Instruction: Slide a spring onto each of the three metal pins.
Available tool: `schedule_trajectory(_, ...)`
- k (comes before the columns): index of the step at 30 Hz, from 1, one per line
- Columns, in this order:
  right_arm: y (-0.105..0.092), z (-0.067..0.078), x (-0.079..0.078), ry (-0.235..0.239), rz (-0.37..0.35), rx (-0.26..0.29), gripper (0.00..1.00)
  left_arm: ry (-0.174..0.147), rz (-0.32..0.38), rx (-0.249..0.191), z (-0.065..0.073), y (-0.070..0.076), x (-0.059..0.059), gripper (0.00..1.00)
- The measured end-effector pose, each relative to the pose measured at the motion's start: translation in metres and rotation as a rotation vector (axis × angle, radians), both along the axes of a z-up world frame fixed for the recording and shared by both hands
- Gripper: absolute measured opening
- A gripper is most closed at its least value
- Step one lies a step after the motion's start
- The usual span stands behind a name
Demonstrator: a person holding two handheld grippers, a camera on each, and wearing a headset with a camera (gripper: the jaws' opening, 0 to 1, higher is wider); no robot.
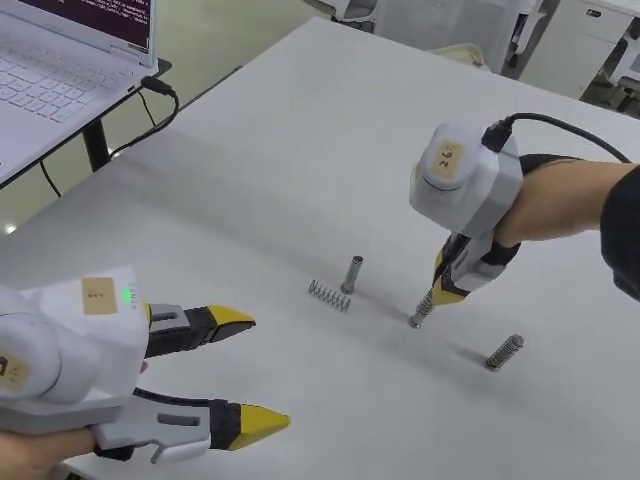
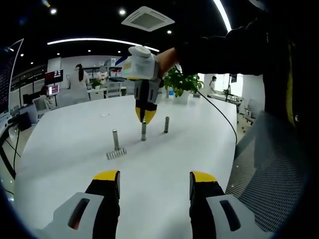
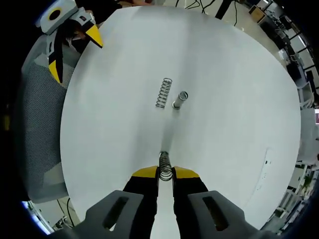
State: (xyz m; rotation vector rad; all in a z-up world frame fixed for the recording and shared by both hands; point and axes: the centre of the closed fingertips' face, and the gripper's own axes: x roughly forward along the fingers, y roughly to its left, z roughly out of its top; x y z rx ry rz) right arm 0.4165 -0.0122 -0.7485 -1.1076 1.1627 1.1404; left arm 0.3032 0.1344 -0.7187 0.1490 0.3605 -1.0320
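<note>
**Seating the spring on the middle pin**

My right tongs (image 1: 445, 292) pinch a small coiled steel spring (image 1: 426, 303) over the middle short grey metal pin (image 1: 415, 322). I should keep coil and pin in line, then let go gently. My left tongs (image 1: 250, 370) hang wide and empty by the white table's (image 1: 300, 150) near edge. A loose spring (image 1: 329, 295) lies just beside the bare pin (image 1: 353, 273), with open tabletop all round.

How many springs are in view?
3: a loose spring lying beside the bare pin; a second spring on the middle pin, in the right gripper; a third spring on the third pin.
</note>
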Motion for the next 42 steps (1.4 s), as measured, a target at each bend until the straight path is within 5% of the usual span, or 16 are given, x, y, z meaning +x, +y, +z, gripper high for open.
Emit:
schedule_trajectory(31,0.002,-0.021,-0.015,0.036,0.005,-0.013,0.09,-0.002,-0.003,-0.004,0.000,-0.002,-0.001,0.51)
schedule_trajectory(42,0.003,-0.020,-0.016,0.045,-0.004,0.006,0.22,0.001,-0.006,-0.003,0.001,-0.004,-0.001,0.51)
